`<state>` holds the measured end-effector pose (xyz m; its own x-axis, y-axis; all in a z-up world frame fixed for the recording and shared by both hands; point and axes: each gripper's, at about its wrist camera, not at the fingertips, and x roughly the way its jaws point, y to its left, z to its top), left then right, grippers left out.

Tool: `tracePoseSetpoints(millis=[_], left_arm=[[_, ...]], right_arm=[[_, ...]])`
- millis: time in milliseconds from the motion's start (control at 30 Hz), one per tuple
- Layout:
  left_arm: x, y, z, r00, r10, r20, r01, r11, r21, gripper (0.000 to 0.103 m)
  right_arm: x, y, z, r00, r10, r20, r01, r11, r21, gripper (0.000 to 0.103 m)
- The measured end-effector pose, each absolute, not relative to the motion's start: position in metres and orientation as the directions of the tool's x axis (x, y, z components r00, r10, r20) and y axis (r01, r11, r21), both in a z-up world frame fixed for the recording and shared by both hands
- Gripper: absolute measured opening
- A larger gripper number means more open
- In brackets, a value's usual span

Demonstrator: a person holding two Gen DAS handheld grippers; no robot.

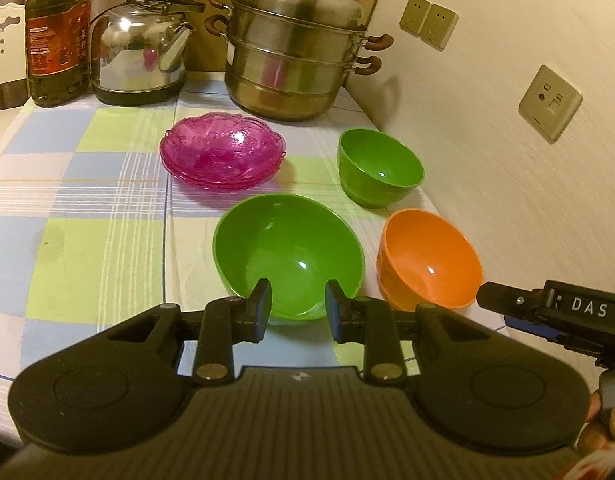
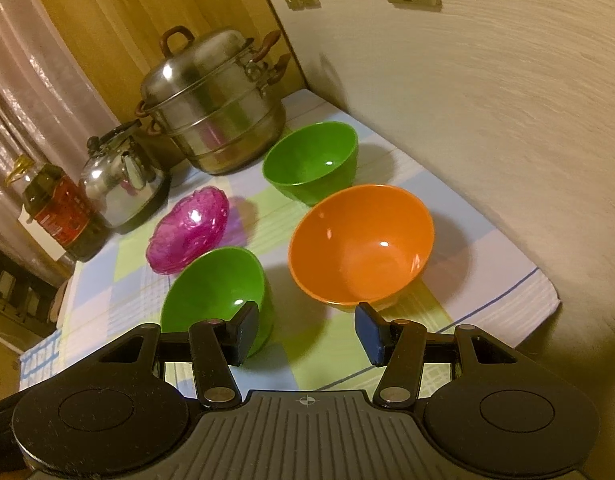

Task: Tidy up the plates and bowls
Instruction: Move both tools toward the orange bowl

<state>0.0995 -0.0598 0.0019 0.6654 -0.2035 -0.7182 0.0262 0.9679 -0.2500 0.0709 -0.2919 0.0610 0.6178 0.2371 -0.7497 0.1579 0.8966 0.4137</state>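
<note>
On the checked tablecloth stand a wide green bowl, a smaller deep green bowl, an orange bowl and a stack of pink glass plates. My left gripper hovers at the wide green bowl's near rim, its jaws a little apart, pads touching nothing. In the right wrist view, my right gripper is open above bare cloth, between the wide green bowl and the orange bowl. The small green bowl and the pink plates lie further back.
A steel steamer pot, a kettle and an oil bottle line the table's back edge. The wall with sockets runs close along the right side. A hand holds the right gripper's handle.
</note>
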Motion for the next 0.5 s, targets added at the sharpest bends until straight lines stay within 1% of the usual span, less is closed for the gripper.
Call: tracePoseSetpoints(millis=[267,500], left_arm=[[0.101,-0.071,-0.001,0.658,-0.231,-0.717,0.050,0.963,-0.265,0.026],[0.107,-0.091,-0.006,0.637,-0.266,-0.724,0.092,0.958,-0.271,0.029]], right_arm=[[0.070,-0.305,0.056,0.618,0.215,-0.756,0.185,0.895,0.406,0.054],[0.067,-0.330,0.049,0.622,0.173,-0.763,0.238,0.887,0.395,0.054]])
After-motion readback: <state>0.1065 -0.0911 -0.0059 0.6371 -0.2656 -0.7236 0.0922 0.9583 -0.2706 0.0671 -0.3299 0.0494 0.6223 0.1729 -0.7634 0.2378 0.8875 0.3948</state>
